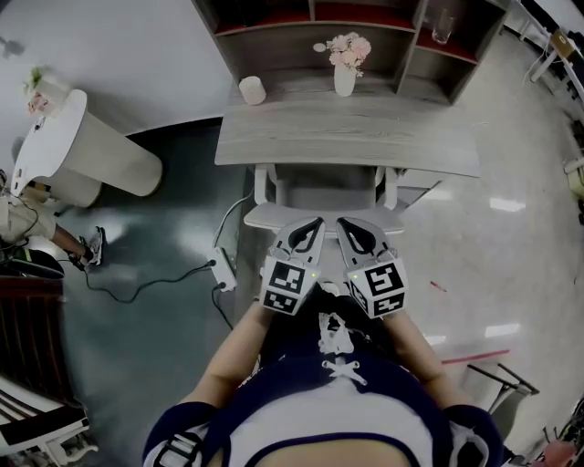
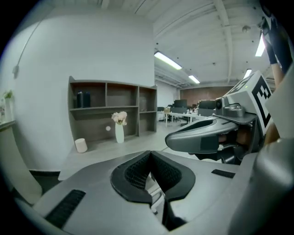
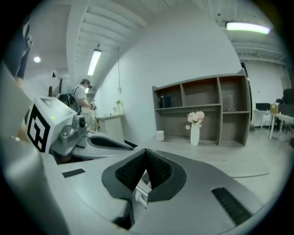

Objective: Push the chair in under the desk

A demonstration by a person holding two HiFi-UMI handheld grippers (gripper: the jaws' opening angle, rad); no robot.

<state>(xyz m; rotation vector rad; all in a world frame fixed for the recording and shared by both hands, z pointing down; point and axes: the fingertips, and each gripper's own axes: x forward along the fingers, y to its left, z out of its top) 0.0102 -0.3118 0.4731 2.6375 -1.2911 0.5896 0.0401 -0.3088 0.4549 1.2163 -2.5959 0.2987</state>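
A white chair point(image 1: 321, 189) stands at the grey wooden desk point(image 1: 347, 137), its seat partly beneath the desktop and its back rail point(image 1: 274, 216) toward me. My left gripper point(image 1: 310, 224) and right gripper point(image 1: 346, 224) hover side by side at the back rail, both with jaws shut and nothing between them. In the left gripper view the left gripper point(image 2: 149, 154) has its tips meeting, with the right gripper point(image 2: 206, 137) alongside. The right gripper point(image 3: 145, 152) looks the same in its own view, the left gripper point(image 3: 105, 142) beside it. Whether the tips touch the chair I cannot tell.
On the desk stand a white vase of pink flowers point(image 1: 345, 77) and a small white cylinder point(image 1: 252, 90), backed by a shelf unit point(image 1: 365, 18). A power strip with cables point(image 1: 224, 271) lies on the floor left of the chair. A white pedestal point(image 1: 87, 146) stands farther left.
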